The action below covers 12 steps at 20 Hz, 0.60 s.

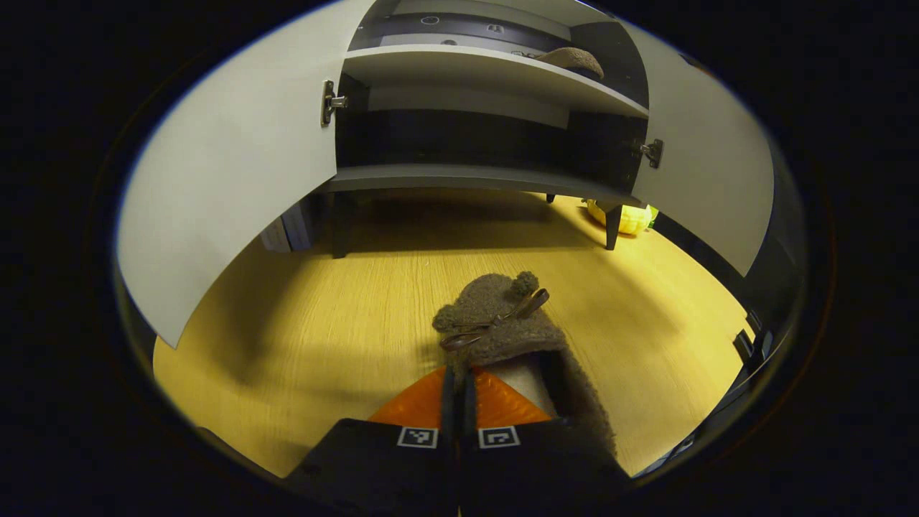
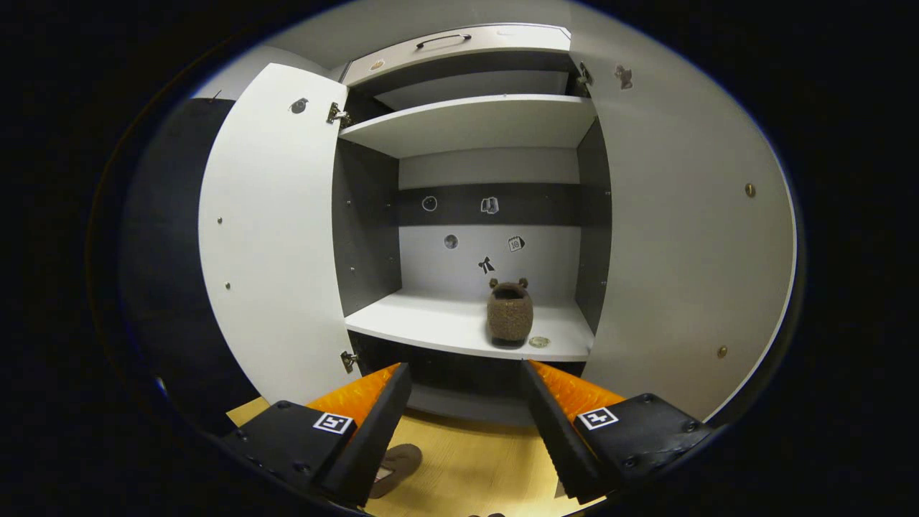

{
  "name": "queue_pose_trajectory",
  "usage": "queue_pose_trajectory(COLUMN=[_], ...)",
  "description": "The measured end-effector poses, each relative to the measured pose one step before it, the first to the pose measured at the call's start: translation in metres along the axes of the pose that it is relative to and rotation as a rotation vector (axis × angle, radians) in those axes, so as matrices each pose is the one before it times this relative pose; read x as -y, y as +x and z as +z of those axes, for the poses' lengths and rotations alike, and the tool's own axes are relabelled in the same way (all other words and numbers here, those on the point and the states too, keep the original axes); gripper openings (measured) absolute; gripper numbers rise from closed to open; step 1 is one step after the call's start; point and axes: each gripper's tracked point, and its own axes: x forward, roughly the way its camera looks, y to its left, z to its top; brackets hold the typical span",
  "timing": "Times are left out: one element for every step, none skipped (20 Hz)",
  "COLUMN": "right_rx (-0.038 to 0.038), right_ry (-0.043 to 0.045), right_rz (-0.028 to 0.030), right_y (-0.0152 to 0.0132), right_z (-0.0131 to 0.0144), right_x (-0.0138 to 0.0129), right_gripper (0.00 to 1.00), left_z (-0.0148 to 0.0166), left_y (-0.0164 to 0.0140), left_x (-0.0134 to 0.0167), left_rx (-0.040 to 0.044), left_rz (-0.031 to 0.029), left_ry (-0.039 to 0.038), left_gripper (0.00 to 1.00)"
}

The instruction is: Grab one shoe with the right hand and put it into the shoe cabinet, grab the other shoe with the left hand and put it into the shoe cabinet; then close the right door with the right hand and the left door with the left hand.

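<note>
Left gripper [image 1: 458, 402] fingers pinch a fuzzy brown shoe [image 1: 502, 323] over the wood floor [image 1: 323, 316]. Right gripper [image 2: 467, 424] fingers spread, empty. Ahead of them, second shoe [image 2: 510, 312] on cabinet shelf [image 2: 431, 323], both doors open.

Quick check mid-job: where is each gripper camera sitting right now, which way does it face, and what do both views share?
Left gripper view: low over the wooden floor, facing the open white shoe cabinet; its own left gripper has its jaws closed on the brown fuzzy slipper.
Right gripper view: higher, facing the cabinet's middle shelf; right gripper with jaws apart.
Shared: the cabinet and the second brown fuzzy slipper on its shelf.
</note>
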Motion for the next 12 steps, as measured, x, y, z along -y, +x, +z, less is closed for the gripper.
queue_pose_trajectory(right_rx=[-0.00471,-0.00460,-0.00310,-0.00020,0.00125,0.00062,0.00268,0.00426,0.00259,0.00200,0.00294,0.00581], right_ry=[0.00546,0.00389,0.00163,0.00124,0.00243,0.00367,0.00295,0.00113,0.00056,0.00154,0.00129,-0.00124], right_rz=[0.00318,0.00306,0.00311,0.00241,0.00596,0.00855,0.01022,0.00812,0.00930,0.01028,0.01095,0.00842], right_y=[0.00189,0.00180,0.00160,0.00153,0.00212,0.00165,0.00162,0.00166,0.00162,0.00147,0.00066,0.00130], right_z=[-0.00142,-0.00134,-0.00081,0.00024,0.00068,0.00072,0.00056,0.00130,0.00021,0.00071,0.00083,0.00197], right_x=[0.00103,0.00087,0.00068,0.00078,-0.00055,-0.00165,-0.00195,-0.00178,-0.00200,-0.00266,-0.00314,-0.00221], right_gripper=[0.97,0.98,0.97,0.97,0.98,0.98,0.98,0.98,0.98,0.97,0.97,0.97], left_z=[0.00113,0.00027,0.00156,0.00180,0.00330,0.00606,0.01002,0.01126,0.01505,0.01778,0.01960,0.02150], left_y=[0.00017,0.00052,-0.00056,-0.00116,-0.00256,-0.00436,-0.00713,-0.00855,-0.01083,-0.01306,-0.01144,-0.00993], left_x=[0.00186,-0.00125,0.00047,0.00098,0.00089,-0.00054,-0.00120,-0.00051,0.00146,0.00315,0.00205,0.00223], left_rx=[-0.00188,-0.00732,-0.00732,-0.00485,-0.00562,0.00572,0.01857,0.01942,0.02488,0.02849,0.02879,0.03489], left_rz=[-0.00967,-0.00065,-0.00679,-0.00817,-0.00828,-0.00289,0.00334,0.00059,-0.00290,-0.00819,-0.00594,-0.00233], left_ry=[0.00294,0.00284,-0.00530,-0.01350,-0.01838,-0.01226,0.00256,0.00730,0.00398,0.00365,0.00500,0.01017], left_gripper=[0.05,0.05,0.05,0.05,0.05,0.05,0.05,0.05,0.05,0.05,0.05,0.05])
